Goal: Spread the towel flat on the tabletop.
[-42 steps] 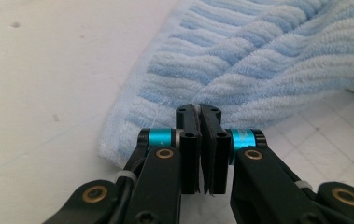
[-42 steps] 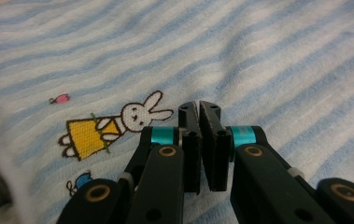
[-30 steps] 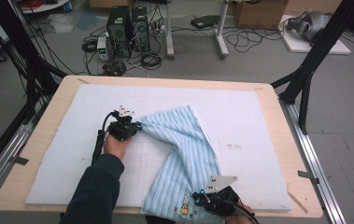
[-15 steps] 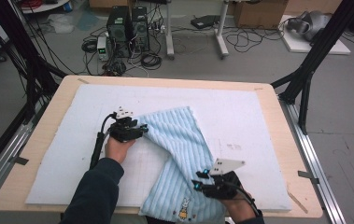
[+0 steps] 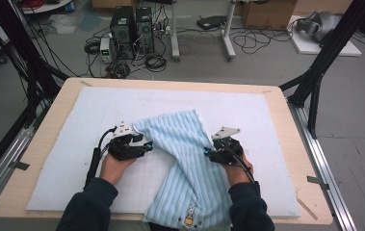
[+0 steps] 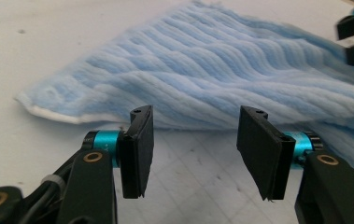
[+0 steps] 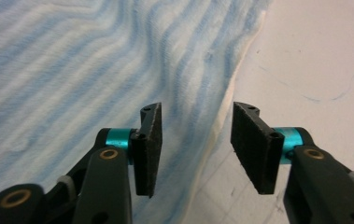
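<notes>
A light blue striped towel (image 5: 189, 159) lies partly folded on the white mat (image 5: 74, 125), and its near end hangs over the table's front edge. My left gripper (image 5: 147, 144) sits just left of the towel's left corner. Its jaws have just been opening, and in the left gripper view (image 6: 196, 112) they stand apart with nothing between them, the towel (image 6: 212, 60) lying just beyond. My right gripper (image 5: 208, 153) is at the towel's right edge. Its jaws have just been opening too, and in the right gripper view (image 7: 198, 108) they straddle the towel's hem (image 7: 226, 102) without pressing on it.
The mat covers a wooden table (image 5: 291, 144) with black frame posts (image 5: 319, 72) at its sides. Computers and cables (image 5: 132, 33) sit on the floor beyond the far edge. A small cartoon patch (image 5: 188, 222) marks the towel's near end.
Both grippers went from shut to open. The right gripper moved from the towel's near end up along its right edge. The left gripper drew back a little from the corner.
</notes>
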